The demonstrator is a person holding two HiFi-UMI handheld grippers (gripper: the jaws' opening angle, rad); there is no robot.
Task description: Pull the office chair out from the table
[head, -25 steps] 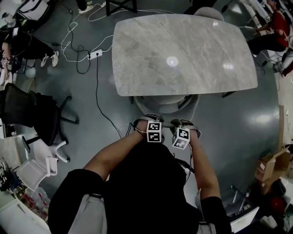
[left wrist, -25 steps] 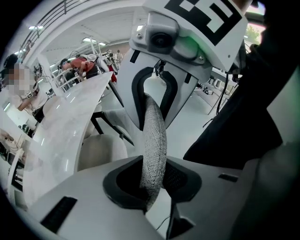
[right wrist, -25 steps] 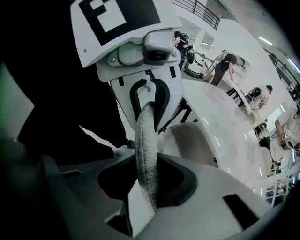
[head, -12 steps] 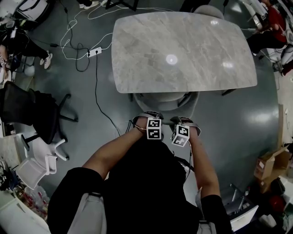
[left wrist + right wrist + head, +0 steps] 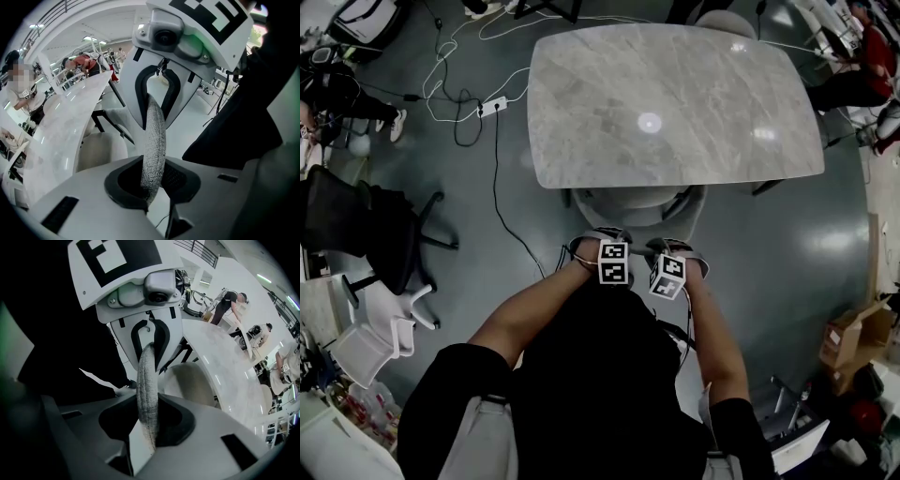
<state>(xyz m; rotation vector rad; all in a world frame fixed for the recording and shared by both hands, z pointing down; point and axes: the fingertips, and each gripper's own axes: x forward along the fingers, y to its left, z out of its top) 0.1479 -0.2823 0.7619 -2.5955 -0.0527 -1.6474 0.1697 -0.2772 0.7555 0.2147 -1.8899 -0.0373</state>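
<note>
The big marble bench (image 5: pixel 675 103) is standing on the grey floor (image 5: pixel 787 244), and it is filling the upper middle of the head view. The office chair (image 5: pixel 637 204), a light grey padded one, is sitting pushed in at the near side of the bench, with its seat under the top and only its curved backrest showing. Against the bench edge, the chair is lying in the same place as one second ago; it is not yet coming out.

The left tool (image 5: pixel 600 239) and the right tool (image 5: pixel 675 247) are standing close side by side on the top rim of the backrest, both pointing steeply down. In the left gripper view the jaws of the left tool (image 5: pixel 151 180) have just been closing and are now clamping the woven rim (image 5: pixel 153 136) between the pads. In the right gripper view the right tool (image 5: pixel 149 430) is doing the same thing on the rim (image 5: pixel 147 390), after closing in the same moment.

A black swivel chair (image 5: pixel 356 225) is standing well apart at the left, and a white power strip (image 5: pixel 495 108) is lying on the floor near the far left corner of the bench.
</note>
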